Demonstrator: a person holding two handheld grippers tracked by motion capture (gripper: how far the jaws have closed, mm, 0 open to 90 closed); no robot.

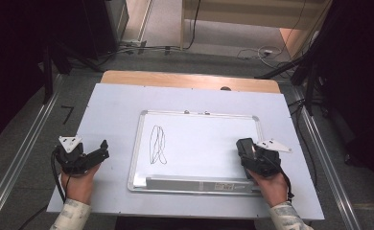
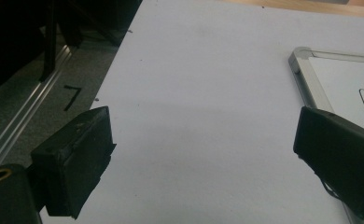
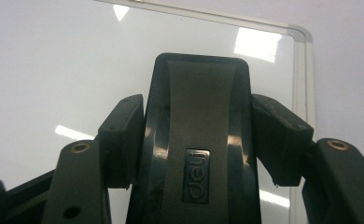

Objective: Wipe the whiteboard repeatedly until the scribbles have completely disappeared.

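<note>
Right gripper [image 3: 196, 140] clamps our black eraser [image 3: 199, 135] over the whiteboard [image 1: 199, 143]; the scribble [image 1: 157, 144] lies well off to its left. Left gripper [image 2: 203, 144] idle, jaws apart. We judge wiping comes next: lower flat, sweep across.

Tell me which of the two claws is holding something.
The right claw, over the whiteboard's right side: its jaws clamp a black eraser. The left claw hangs open above the bare table, left of the board.
</note>
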